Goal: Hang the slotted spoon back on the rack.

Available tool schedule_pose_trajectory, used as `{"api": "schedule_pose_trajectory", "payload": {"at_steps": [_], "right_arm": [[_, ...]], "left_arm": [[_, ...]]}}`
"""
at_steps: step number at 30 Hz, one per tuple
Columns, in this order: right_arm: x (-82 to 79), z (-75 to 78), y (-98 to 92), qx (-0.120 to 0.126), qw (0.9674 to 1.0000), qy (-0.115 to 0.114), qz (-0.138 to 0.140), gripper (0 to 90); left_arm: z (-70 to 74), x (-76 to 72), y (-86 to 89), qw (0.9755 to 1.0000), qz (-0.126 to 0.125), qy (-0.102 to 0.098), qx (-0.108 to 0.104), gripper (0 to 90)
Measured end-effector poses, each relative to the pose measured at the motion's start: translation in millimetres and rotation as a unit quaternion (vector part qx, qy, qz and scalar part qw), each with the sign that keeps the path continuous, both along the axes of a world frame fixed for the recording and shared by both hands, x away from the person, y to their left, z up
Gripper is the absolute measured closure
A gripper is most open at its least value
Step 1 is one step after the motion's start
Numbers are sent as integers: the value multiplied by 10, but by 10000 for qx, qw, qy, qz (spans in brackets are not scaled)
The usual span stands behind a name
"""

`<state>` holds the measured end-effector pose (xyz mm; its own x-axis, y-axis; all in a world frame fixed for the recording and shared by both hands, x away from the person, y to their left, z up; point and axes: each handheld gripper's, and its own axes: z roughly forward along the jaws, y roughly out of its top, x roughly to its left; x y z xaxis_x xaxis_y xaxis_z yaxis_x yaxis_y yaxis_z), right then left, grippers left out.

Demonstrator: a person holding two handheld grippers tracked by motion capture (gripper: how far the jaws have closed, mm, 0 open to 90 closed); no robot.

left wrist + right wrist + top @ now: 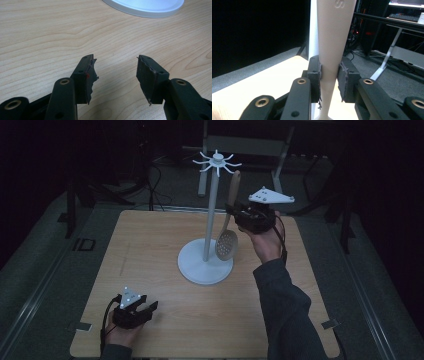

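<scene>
A white utensil stand [205, 262] with a round base, a tall pole and a ring of hooks at its top [217, 162] rises from the middle of the wooden table [150, 245]. A slotted spoon [227, 242] with a pale handle [334, 40] hangs upright just right of the pole, head down above the base. My right gripper [235, 215] is shut on the handle's narrow part [329, 75], below the hooks. My left gripper [150, 307] rests low at the table's front left, open and empty [116, 72], pointing toward the stand's base [145, 6].
Dark floor surrounds the table. A desk frame [240, 145] and cables [155, 185] stand behind it. In the right gripper view, a desk leg [387, 60] and monitors show in the background.
</scene>
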<state>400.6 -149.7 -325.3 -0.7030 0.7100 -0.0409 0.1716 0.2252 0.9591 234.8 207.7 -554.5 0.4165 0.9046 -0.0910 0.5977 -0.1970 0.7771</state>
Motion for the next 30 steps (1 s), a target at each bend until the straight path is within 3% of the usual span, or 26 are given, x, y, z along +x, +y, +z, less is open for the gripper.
{"api": "schedule_pose_trajectory", "payload": {"at_steps": [26,30], "right_arm": [[96,8,122,-132,9998,145,41,729],[90,2,116,-29,9998,151,87,612]], "left_arm": [[4,4,-5,10000,-18,-1,-13,485],[7,5,0,10000,-18,-5,-23,485]]}}
